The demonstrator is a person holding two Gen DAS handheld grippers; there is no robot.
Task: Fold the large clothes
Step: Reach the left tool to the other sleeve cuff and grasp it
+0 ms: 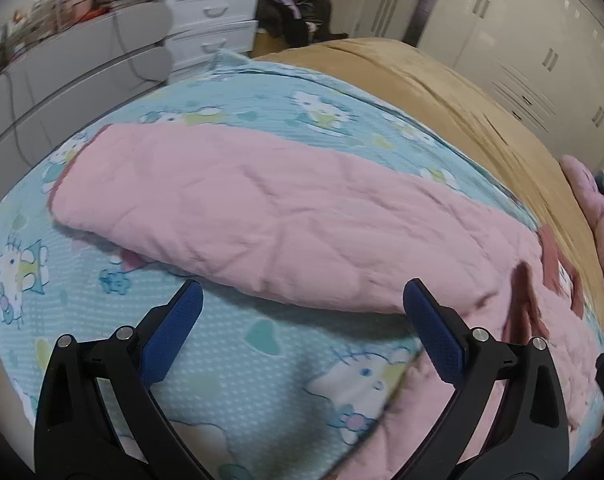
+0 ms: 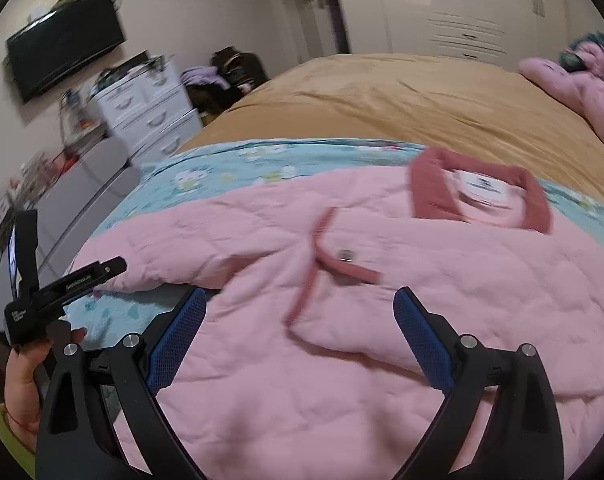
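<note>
Nearest to us, our left gripper [image 1: 302, 320] has its blue textured fingers [image 1: 173, 332] spread wide with nothing between them, hanging above the blue cartoon-cat bedspread [image 1: 261, 352]. Our right gripper [image 2: 299, 332] is spread just as wide and empty, over the pink quilted garment [image 2: 342, 300]. We cannot tell whether either one touches the fabric. The lower part of each tool is cut off by the frame.

At the left edge of the right wrist view a hand [image 2: 21, 380] holds the other tool's black handle; most of the hand is out of frame.

The garment lies spread on the bedspread, soft and puffy with stitched diamond lines. One sleeve [image 1: 241, 208] stretches flat across the left wrist view. The darker ribbed collar [image 2: 478, 196] frames a white label, and darker trim edges a flap with a small metal snap [image 2: 346, 255], all smeared by motion blur.

Beyond lies a tan blanket [image 2: 382, 100], with a pink plush shape [image 2: 582, 88] partly cut off at the right edge.

Farthest off stand a white drawer chest [image 2: 149, 116], its drawers shut so any contents are hidden, a heap of dark clothes [image 2: 225, 76] too blurred to sort out, a wall-mounted screen [image 2: 65, 46], and white wardrobe doors [image 2: 462, 12].
</note>
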